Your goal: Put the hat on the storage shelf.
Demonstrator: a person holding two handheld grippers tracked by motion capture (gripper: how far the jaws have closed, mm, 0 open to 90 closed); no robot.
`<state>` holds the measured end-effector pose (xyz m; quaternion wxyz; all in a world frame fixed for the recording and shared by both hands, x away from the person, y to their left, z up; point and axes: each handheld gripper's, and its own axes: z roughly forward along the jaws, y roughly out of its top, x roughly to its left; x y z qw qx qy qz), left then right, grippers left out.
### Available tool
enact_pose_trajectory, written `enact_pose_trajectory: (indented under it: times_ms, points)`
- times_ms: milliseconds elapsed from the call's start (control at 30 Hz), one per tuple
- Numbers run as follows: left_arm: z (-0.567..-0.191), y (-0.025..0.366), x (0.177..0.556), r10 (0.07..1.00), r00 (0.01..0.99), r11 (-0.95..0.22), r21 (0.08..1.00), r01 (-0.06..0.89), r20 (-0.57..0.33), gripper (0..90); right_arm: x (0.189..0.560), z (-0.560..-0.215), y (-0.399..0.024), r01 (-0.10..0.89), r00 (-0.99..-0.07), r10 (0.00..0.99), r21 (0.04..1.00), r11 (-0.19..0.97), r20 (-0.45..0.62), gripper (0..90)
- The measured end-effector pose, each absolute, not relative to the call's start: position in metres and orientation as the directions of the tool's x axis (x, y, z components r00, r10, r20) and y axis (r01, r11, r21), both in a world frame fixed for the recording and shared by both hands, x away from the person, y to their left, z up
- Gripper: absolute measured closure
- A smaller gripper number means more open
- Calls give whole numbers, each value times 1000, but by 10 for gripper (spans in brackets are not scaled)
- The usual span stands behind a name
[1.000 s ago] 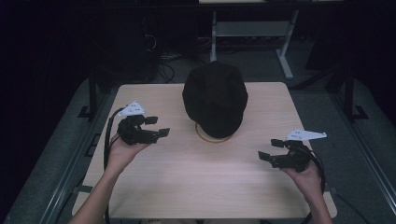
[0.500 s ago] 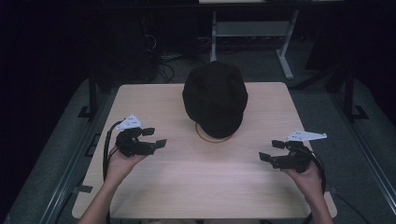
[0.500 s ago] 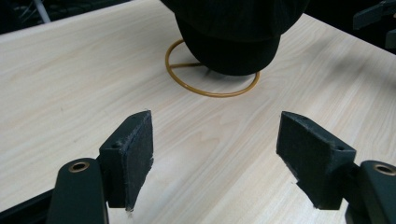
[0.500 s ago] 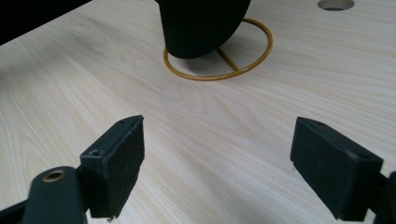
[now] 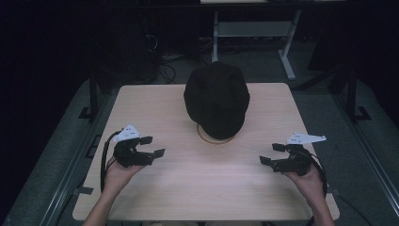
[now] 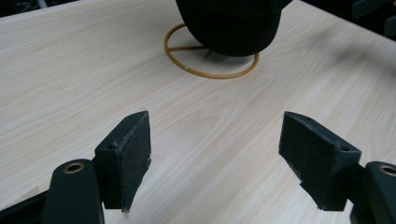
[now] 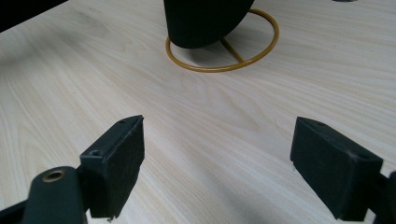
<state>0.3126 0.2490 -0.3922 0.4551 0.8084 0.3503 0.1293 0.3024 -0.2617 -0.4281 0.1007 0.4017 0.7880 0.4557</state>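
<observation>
Squarely ahead of both, the black cap (image 5: 216, 99) sits on its wire stand (image 5: 214, 137) mid-tabletop (image 5: 155, 108). Left hand-held gripper (image 5: 153, 147), just opening, and right hand-held gripper (image 5: 269, 154) gape wide, empty. Likely approach stage; next, reach forward to the cap's sides.

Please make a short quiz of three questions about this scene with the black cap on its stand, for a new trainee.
1. True or false: the black cap sits on a stand with a gold wire ring as its base.
2. What lies between the open jaws of the left gripper?
A. the cap
B. only bare table
C. a cloth
3. Fill in: the right gripper is held open above the wooden ____, apart from the cap.

Key:
1. true
2. B
3. table
</observation>
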Motion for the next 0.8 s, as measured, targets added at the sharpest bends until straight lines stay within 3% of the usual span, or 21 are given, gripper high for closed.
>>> enact_pose_trajectory:
  times_ms: [800]
  points:
    - [-431, 262, 300, 717, 689, -330, 816, 474, -110, 242, 302, -433, -242, 524, -695, 695, 792, 314, 185, 168]
